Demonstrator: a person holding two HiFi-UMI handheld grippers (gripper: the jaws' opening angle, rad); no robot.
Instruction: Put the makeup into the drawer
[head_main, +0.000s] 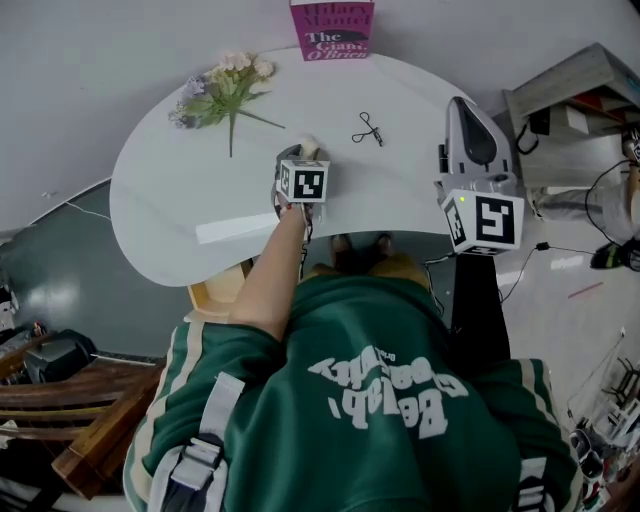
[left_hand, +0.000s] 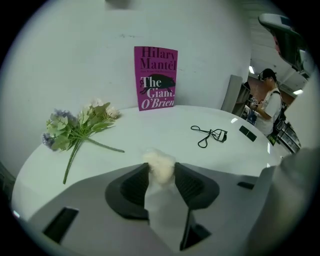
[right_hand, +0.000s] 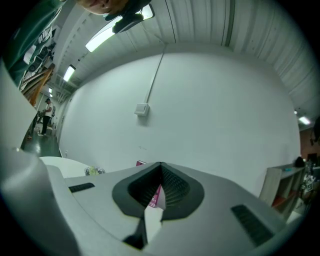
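Note:
A cream, fluffy makeup puff (left_hand: 159, 163) lies on the white table (left_hand: 150, 131), between the fingertips of my left gripper (left_hand: 161, 169). Both pads rest against its sides. In the head view the puff (head_main: 309, 146) shows just beyond the left gripper (head_main: 303, 153), which tilts down onto the table (head_main: 170, 200). A black eyelash curler (head_main: 368, 130) lies farther back to the right, apart from the puff; it also shows in the left gripper view as the curler (left_hand: 210, 135). My right gripper (head_main: 460, 108) hovers level past the table's right edge, its jaws (right_hand: 160, 164) closed with nothing between them. No drawer is in view.
A bunch of artificial flowers (head_main: 220, 92) lies at the table's back left. A magenta book (head_main: 332, 28) stands against the wall. A shelf unit (head_main: 580, 100) and cables are on the floor to the right. A person (left_hand: 270, 100) stands far off to the right.

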